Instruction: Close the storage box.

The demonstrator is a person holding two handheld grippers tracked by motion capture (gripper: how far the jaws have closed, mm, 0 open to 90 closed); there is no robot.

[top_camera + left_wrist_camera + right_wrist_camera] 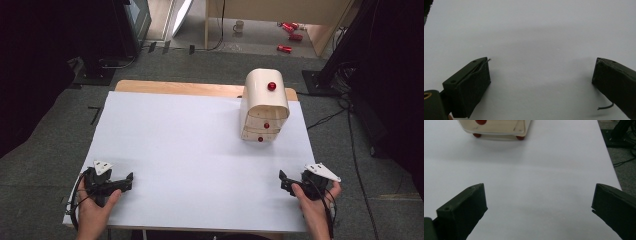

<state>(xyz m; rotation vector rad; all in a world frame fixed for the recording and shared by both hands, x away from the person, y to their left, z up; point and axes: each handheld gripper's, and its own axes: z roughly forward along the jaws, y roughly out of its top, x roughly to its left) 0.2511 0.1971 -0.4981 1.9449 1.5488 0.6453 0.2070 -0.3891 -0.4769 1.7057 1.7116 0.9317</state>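
A cream drawer unit (pixel 265 106) with a rounded top and red knobs stands at the back right of the white table (pixel 190 150); its lower edge and red feet appear as the drawer unit (pixel 495 128) in the right gripper view. My left gripper (pixel 125 182) rests near the front left corner, held by a hand. Its jaws stand wide apart over bare white surface, and the left gripper (pixel 541 75) holds nothing. My right gripper (pixel 285 181) sits near the front right edge. The right gripper (pixel 539 200) is open and holds nothing, well short of the drawer unit.
The table's right edge (pixel 610 162) drops to grey carpet with cables (pixel 330 117). Beyond the table lie a mug (pixel 239 26) and red cans (pixel 290 35) on the floor. Dark equipment stands at both sides.
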